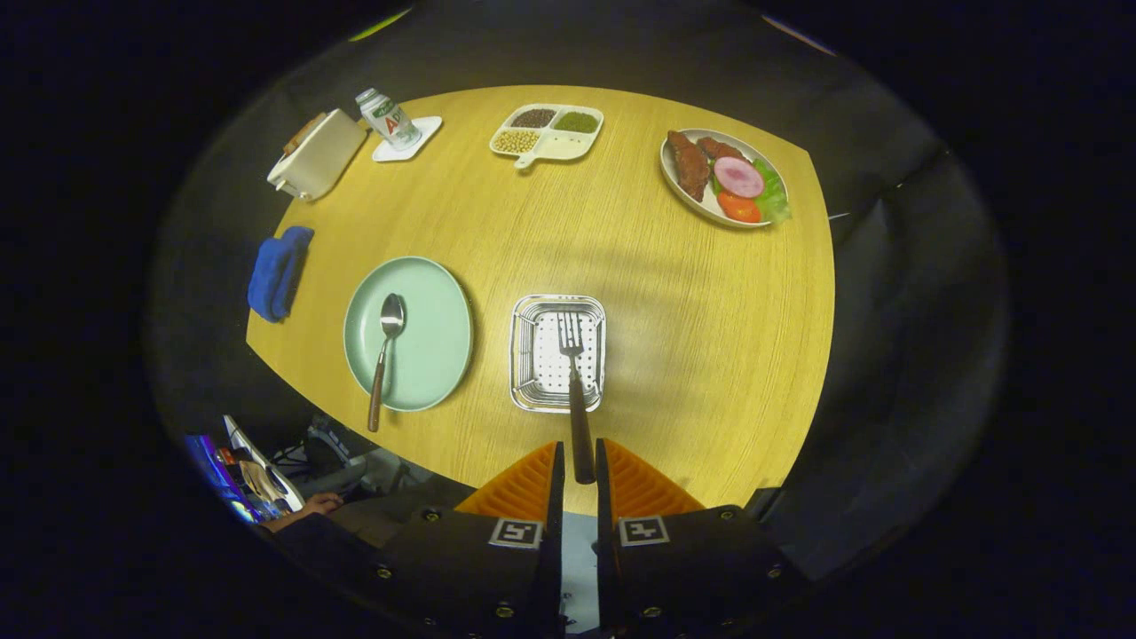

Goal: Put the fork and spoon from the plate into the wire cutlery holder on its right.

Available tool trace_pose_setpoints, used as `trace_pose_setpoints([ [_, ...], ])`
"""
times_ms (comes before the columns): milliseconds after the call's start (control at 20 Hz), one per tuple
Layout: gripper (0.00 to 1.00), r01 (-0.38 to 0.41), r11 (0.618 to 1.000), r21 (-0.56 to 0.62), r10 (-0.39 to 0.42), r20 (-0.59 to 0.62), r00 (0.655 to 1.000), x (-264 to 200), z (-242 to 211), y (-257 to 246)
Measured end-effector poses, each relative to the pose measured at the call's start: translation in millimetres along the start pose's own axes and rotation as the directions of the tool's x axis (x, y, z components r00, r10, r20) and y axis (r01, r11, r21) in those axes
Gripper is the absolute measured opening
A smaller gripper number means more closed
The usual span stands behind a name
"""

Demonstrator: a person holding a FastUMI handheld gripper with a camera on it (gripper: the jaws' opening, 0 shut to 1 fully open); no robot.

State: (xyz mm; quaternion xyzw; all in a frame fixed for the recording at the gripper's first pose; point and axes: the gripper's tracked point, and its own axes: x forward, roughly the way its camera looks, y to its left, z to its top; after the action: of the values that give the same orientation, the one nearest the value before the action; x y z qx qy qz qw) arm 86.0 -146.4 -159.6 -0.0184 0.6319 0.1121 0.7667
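Observation:
My gripper [579, 461] is shut on the brown handle of the fork [572, 373]. The fork points away from me, and its tines hang over the square wire cutlery holder [531, 390] on the wooden table. To the holder's left lies the pale green plate [439, 333]. The spoon [385, 351] rests on that plate, bowl at the far end, its brown handle sticking out over the near rim. From high above, the gripper looks down on both.
A blue cloth [277, 271] lies at the table's left edge. At the far side stand a toaster [315, 155], a small bottle on a coaster [390, 120], a divided dish of beans [546, 133] and a plate of food [723, 177]. A person's hand [311, 508] shows below the table's near edge.

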Motion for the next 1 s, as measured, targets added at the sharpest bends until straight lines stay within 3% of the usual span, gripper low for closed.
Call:
trace_pose_setpoints([
  [150,0.18,-0.07,0.997,0.036,0.068,0.056,0.996,-14.3,-7.5,28.0],
  [350,0.18,-0.107,0.994,0.02,0.105,0.092,0.99,-20.7,-24.3,68.4],
  [450,0.18,-0.157,0.987,0.015,0.156,0.078,0.985,-17.5,-35.6,97.1],
  [1000,0.18,-0.254,0.967,0.01,0.254,-0.034,0.967,49.2,-61.8,185.7],
])
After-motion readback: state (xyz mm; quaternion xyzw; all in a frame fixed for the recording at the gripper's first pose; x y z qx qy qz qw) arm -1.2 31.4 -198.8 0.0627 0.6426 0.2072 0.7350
